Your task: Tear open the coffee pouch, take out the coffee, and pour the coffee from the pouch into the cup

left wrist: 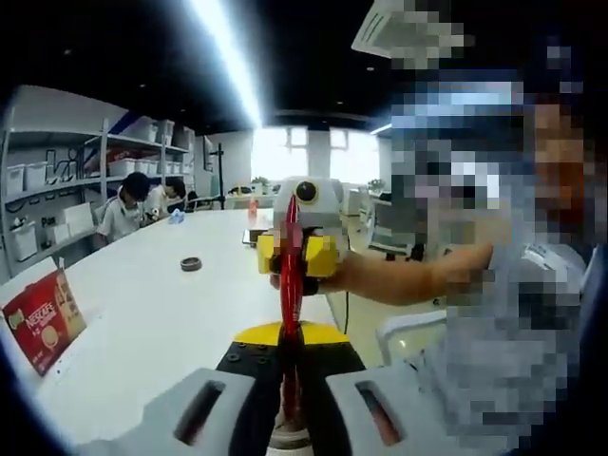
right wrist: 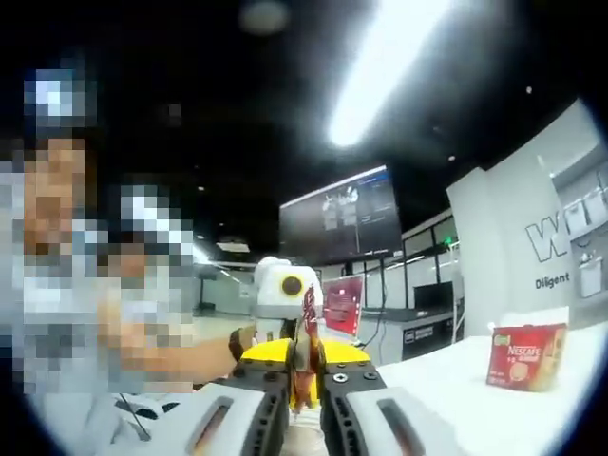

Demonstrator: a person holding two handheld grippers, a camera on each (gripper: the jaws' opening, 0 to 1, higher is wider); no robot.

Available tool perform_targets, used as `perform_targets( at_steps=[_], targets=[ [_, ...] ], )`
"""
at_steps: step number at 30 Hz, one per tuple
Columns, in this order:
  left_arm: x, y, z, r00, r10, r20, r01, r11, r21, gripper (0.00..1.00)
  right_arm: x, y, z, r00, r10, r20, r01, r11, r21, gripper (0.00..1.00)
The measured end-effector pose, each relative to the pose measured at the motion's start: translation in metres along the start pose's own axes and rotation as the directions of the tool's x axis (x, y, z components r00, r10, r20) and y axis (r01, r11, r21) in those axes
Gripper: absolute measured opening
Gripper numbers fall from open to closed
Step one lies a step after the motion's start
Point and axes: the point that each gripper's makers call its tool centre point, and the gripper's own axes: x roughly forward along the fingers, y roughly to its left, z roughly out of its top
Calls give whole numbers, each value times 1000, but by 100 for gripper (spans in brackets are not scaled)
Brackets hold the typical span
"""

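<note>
The coffee pouch (left wrist: 291,275), a narrow red stick sachet, is held in the air between the two grippers, above and off the edge of the white table (left wrist: 152,323). In the left gripper view the left gripper (left wrist: 288,399) has its jaws closed on one end of the pouch, and the right gripper (left wrist: 296,255) faces it with its yellow jaws clamped on the far end. In the right gripper view the same arrangement appears mirrored: the right gripper (right wrist: 304,394) grips the pouch (right wrist: 306,356), and the left gripper (right wrist: 290,313) holds the other end behind it. The pouch appears taut and edge-on to both cameras. The step in hand is judged to be the tear, and no opening is visible yet. To perform it well, keep both grips firm and close to the intended tear line, then move the grippers in opposite directions across the pouch width, a shearing action instead of a straight pull, which would only stretch the film. Keep the end that will hold the powder lowest so that the contents settle away from the tear. Avoid jerking, since a sudden split could scatter coffee. A red Nescafe box (left wrist: 43,318) stands on the table, also visible in the right gripper view (right wrist: 527,356). A small dark ring-shaped object (left wrist: 191,263) lies on the table further off. The cup cannot be located.
</note>
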Motion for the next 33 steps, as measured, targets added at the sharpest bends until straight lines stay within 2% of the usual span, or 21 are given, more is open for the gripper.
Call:
perform_targets(
  at_steps=[4,12,15,18,20,29,33],
  targets=[
    [0,0,2,1000,-5,19,5,1000,-11,12,0,-4,1,1000,-8,-4,8,999,38,10],
    [10,-2,11,998,-25,49,25,1000,-7,17,-3,-1,0,1000,-7,-16,8,999,42,9],
    [15,-4,12,998,-33,49,33,999,3,16,-7,-1,3,1000,-11,-7,11,999,45,9],
    [20,-5,13,998,-34,45,33,999,14,11,-11,-1,5,1000,-12,5,12,998,55,10],
    [21,-6,13,998,-40,38,39,999,14,9,-14,-2,5,1000,-13,13,12,998,60,10],
    [25,-8,0,996,-71,-61,73,997,25,6,-20,2,-8,999,-13,30,11,998,62,10],
    [25,-8,-2,993,-80,-83,83,996,38,5,-22,1,-7,999,-11,42,9,998,57,16]
  ],
)
